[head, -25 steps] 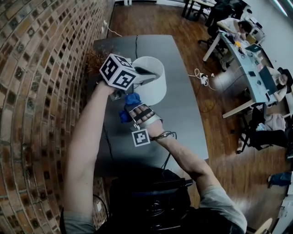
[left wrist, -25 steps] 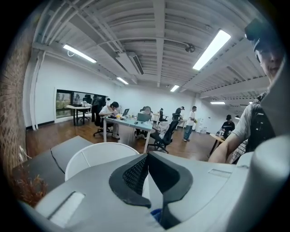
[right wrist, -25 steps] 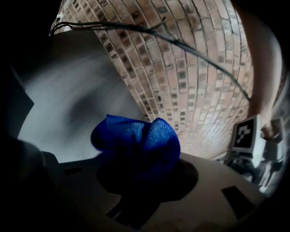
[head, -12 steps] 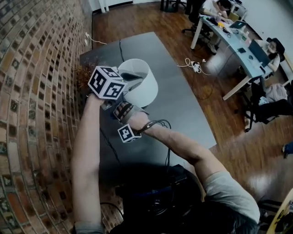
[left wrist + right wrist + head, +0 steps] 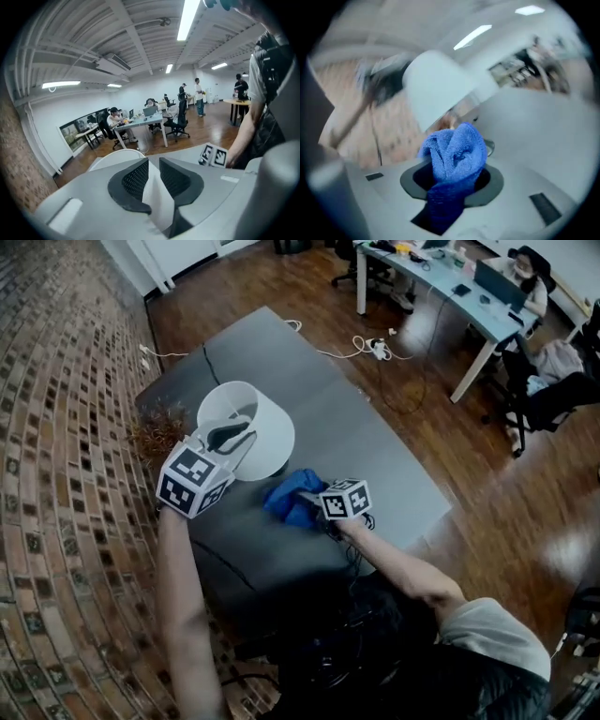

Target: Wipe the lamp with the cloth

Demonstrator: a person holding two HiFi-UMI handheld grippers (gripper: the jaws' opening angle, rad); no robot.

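Observation:
The lamp's white drum shade (image 5: 267, 442) stands at the table's left side, its top opening facing up. My left gripper (image 5: 230, 435) sits at the shade's near rim, and its jaws have just been opening. The thin shade wall (image 5: 152, 194) runs between the black pads (image 5: 133, 180), which stand slightly apart around it. The blue cloth (image 5: 289, 499) is bunched on the table right of the shade. My right gripper (image 5: 309, 502) is shut on the cloth (image 5: 454, 152), which bulges out past the jaws. The shade (image 5: 440, 86) appears blurred beyond it.
The dark grey table (image 5: 384, 460) runs along a brick wall (image 5: 56, 427) on the left. Dry twigs (image 5: 155, 432) lie between shade and wall. A black cable (image 5: 208, 367) crosses the far end. Office desks (image 5: 441, 273) with seated people stand beyond, across wooden floor.
My right gripper has drawn the cloth away from the shade, rightward and down toward the table. The left gripper has rolled at the rim. The head view has swung.

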